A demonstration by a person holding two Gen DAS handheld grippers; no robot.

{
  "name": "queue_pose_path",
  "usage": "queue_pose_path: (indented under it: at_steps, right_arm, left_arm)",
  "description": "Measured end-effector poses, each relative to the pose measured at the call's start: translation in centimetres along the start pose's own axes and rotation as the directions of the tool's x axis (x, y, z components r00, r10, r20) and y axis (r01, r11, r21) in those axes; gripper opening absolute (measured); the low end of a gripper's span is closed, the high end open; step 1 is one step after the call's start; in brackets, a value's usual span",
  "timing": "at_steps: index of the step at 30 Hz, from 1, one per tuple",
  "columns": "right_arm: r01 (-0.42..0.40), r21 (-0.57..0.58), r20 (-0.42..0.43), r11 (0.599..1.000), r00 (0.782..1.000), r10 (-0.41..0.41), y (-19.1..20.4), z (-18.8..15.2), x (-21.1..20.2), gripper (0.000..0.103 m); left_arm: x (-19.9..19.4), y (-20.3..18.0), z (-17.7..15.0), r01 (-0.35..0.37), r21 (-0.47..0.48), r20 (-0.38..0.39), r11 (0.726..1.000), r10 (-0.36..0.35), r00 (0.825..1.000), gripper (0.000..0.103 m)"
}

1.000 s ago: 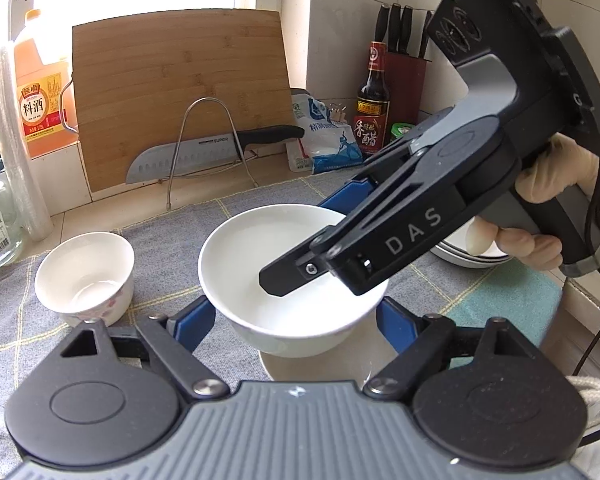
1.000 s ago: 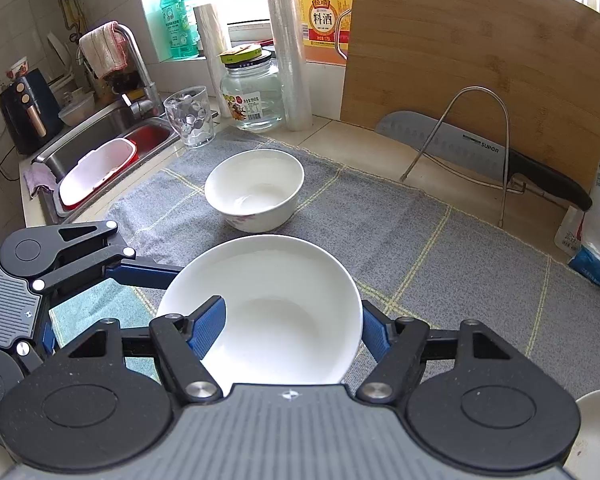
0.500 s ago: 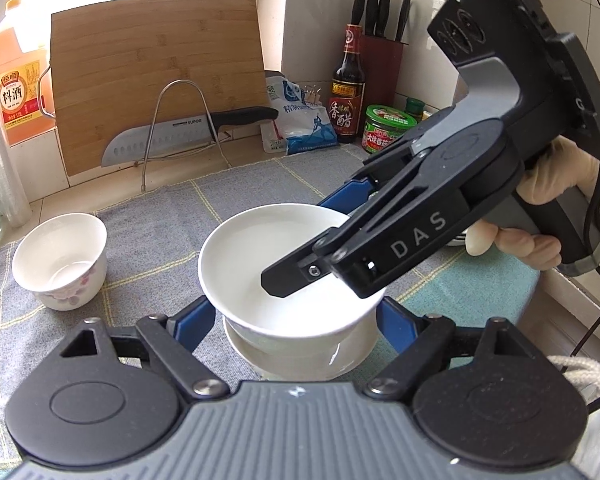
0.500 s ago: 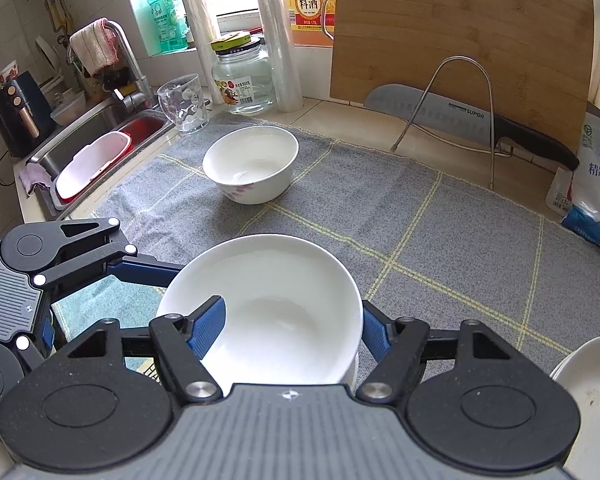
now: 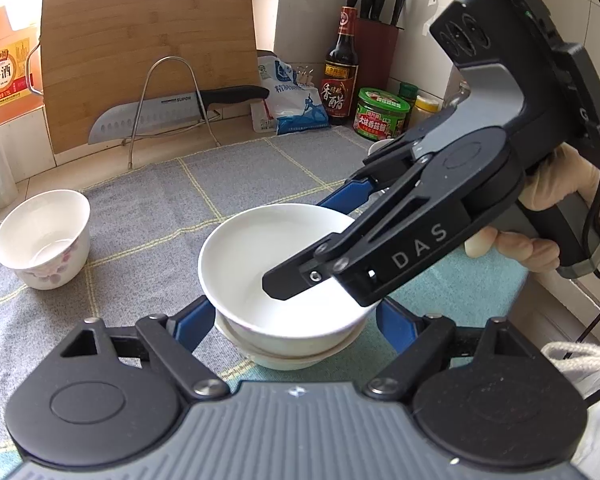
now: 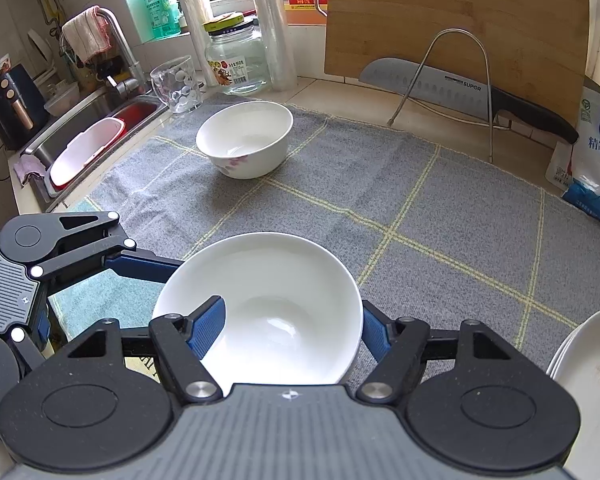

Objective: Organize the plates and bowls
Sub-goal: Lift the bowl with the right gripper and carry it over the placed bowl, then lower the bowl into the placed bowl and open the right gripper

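A plain white bowl (image 5: pixel 260 264) (image 6: pixel 276 304) sits nested in another white bowl (image 5: pixel 284 354) on the grey mat. My right gripper (image 6: pixel 292 328) (image 5: pixel 300 276) is shut on the top bowl's rim, one finger inside and one outside. My left gripper (image 5: pixel 292 320) is open, its blue fingers (image 5: pixel 192 320) on either side of the lower bowl; whether they touch it is unclear. A smaller flowered bowl (image 5: pixel 42 238) (image 6: pixel 246 140) stands apart at the mat's far left. White plates (image 6: pixel 584 364) are stacked at the right.
A cutting board (image 5: pixel 148 52) and knife (image 5: pixel 172 108) on a wire rack lean at the back. Bottles, a jar (image 5: pixel 382 114) and a salt bag (image 5: pixel 288 100) stand behind. A sink (image 6: pixel 88 136), a glass (image 6: pixel 176 84) and a glass jar (image 6: pixel 236 56) lie left.
Both grippers have moved together with the plain bowl, from above a flat plate to over a second bowl, and it now sits nested in that bowl.
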State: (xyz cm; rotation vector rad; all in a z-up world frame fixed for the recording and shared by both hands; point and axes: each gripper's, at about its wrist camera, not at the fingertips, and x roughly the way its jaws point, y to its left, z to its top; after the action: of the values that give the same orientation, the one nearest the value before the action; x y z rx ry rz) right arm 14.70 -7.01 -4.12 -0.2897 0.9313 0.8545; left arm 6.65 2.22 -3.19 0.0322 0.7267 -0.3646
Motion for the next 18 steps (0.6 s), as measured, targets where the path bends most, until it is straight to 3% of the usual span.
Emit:
queue_pose_path:
  at_steps: [14,18]
  right_arm:
    - [0.013,-0.017,0.0,1.0,1.0,-0.013,0.13,-0.04,0.5,0.078]
    - [0.002,-0.011,0.006,1.0,1.0,-0.002,0.07,-0.12,0.56,0.086]
  left_arm:
    - [0.69,0.03,-0.01,0.0,-0.006,-0.017,1.0,0.0,1.0,0.087]
    - [0.97,0.03,-0.06,-0.001,-0.003,-0.024,1.0,0.001,1.0,0.088]
